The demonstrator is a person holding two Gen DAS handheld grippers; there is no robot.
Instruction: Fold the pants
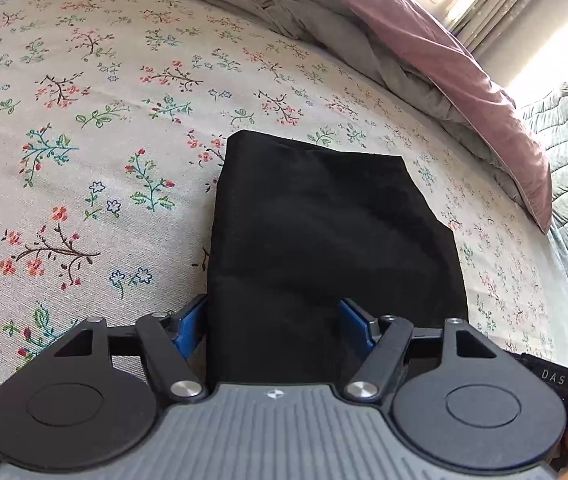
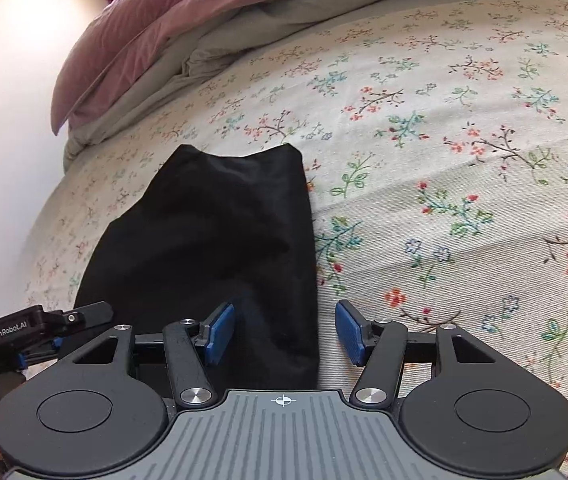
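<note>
Pants (image 1: 324, 240) lie folded on the floral bed (image 1: 84, 160), near edge between your parted left gripper (image 1: 272, 328) and right gripper (image 2: 284, 332) jaws, neither gripping; pinch all layers before lifting evenly.

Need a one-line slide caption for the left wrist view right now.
Open left claw straddles the near left edge of folded black pants lying on a floral bedsheet, pink duvet bunched behind.

Each gripper (image 1: 274, 326) is black with blue ribbed pads (image 2: 349, 330), silver pivot screws and a grey grooved base; white lettering, seemingly "GenRobot.AI" (image 2: 14, 334), marks one side.
</note>
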